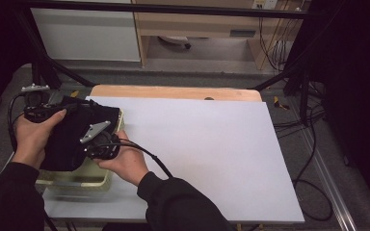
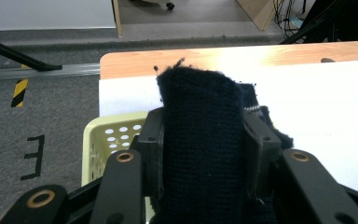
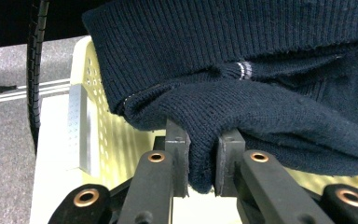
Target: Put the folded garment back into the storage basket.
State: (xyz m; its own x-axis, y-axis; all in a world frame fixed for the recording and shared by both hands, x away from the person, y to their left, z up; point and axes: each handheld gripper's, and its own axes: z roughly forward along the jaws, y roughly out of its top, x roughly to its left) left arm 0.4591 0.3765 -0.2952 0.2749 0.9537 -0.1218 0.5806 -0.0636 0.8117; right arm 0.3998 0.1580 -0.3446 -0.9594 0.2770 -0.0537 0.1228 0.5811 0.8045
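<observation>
A dark navy knitted garment (image 1: 74, 132) hangs over a pale yellow perforated basket (image 1: 77, 178) at the table's left edge. My left gripper (image 1: 53, 108) holds its upper left part; in the left gripper view a thick fold of the garment (image 2: 203, 140) is clamped between the jaws, with the left gripper (image 2: 204, 140) shut on it. My right gripper (image 1: 99, 142) pinches the garment's lower right edge; in the right gripper view a folded hem of the garment (image 3: 223, 107) sits squeezed between the jaws of the right gripper (image 3: 203, 163), above the basket (image 3: 91, 121).
A white sheet (image 1: 197, 149) covers most of the wooden table (image 1: 173, 91), stretching right of the basket. Black frame bars (image 1: 43, 53) and cables (image 1: 308, 159) run along the table's sides. Grey floor with yellow-black tape (image 2: 21, 91) lies to the left.
</observation>
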